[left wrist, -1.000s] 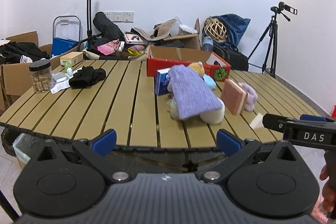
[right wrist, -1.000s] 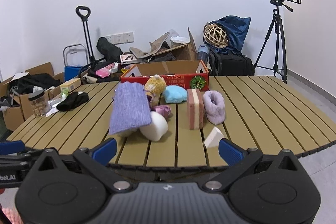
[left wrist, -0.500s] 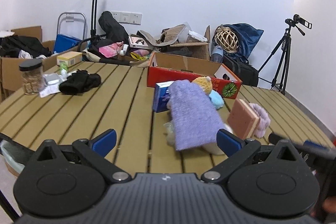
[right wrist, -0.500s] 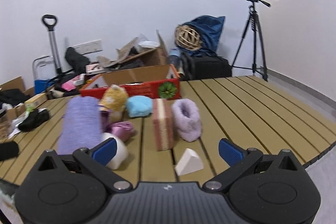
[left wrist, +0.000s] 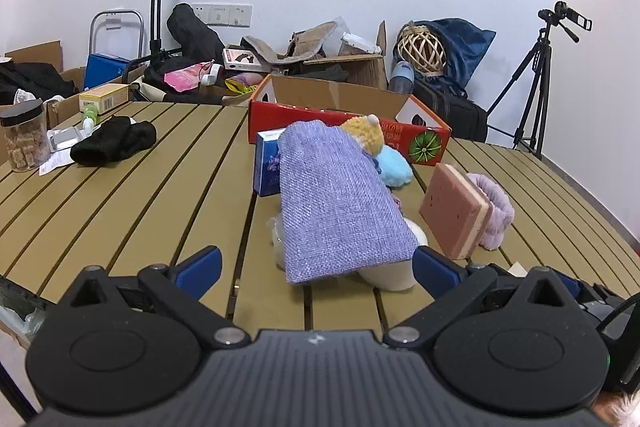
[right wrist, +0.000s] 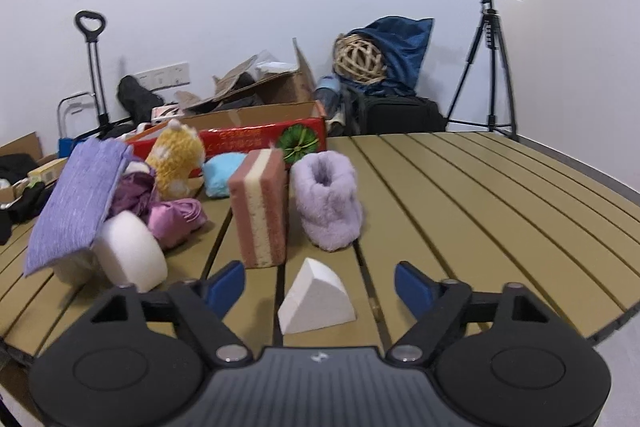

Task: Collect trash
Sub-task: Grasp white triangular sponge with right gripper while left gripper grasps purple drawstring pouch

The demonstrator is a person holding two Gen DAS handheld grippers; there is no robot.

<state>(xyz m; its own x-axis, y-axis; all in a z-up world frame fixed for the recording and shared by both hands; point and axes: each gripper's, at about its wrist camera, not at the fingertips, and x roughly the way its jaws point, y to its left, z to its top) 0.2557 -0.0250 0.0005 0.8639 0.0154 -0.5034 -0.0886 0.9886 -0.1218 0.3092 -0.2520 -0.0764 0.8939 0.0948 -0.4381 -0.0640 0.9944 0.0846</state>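
The right wrist view shows the right gripper low over the tan slatted table, its blue-tipped fingers closing with a small white foam wedge lying between them on the table, not yet pressed by either. Just beyond the wedge stand a pink-and-cream striped sponge block and a fluffy lilac slipper. In the left wrist view the left gripper is spread wide and holds nothing, facing a lilac woven fabric pouch that leans over a white rounded foam piece near a red cardboard box.
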